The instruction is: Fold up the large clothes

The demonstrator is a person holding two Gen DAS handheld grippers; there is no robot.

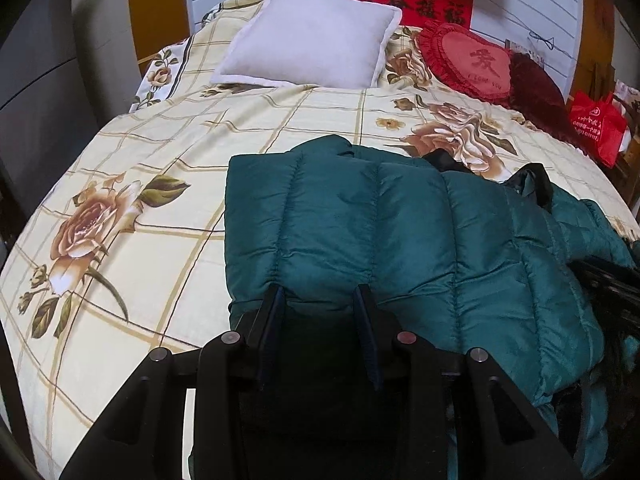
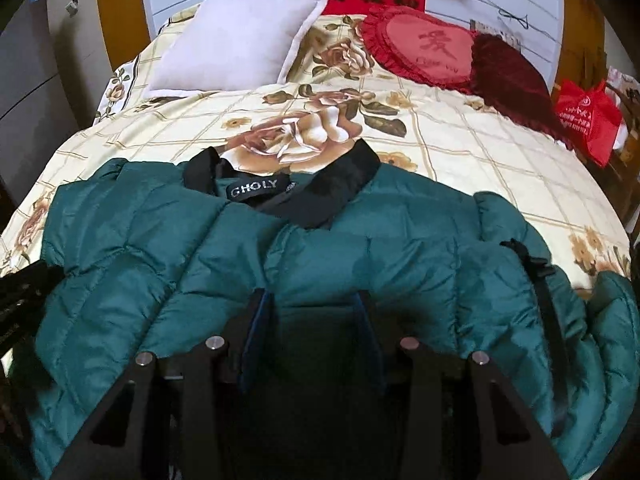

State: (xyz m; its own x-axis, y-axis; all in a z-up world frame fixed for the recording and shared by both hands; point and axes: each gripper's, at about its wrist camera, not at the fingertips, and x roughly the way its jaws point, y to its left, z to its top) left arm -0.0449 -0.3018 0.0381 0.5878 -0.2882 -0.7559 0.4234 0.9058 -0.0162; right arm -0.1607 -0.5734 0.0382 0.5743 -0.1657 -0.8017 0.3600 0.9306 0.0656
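The bed (image 1: 168,216), under its cream floral cover, carries everything and gives a broad flat surface for folding something this bulky. The green down jacket (image 1: 360,232) lies across the bed's near edge, toward the near right corner in the left wrist view, its black collar (image 2: 320,184) pointing at the headboard end; it looks already partly doubled over, with thick quilted layers stacked, though how many folds are in it I cannot tell. At the far edge sit a white pillow (image 1: 312,36), a red heart cushion (image 1: 468,60) and a dark red cushion (image 1: 536,88), well apart from the jacket and out of the working area. Both tools come in low and level from the near edge, aimed up the bed. The left tongs (image 1: 320,294) stand moderately wide with a puffed hem section bulging between the fingers, seemingly gripping it. The right tongs (image 2: 312,300) are spread likewise around a padded ridge below the collar, probably holding it so that both ends lift together.
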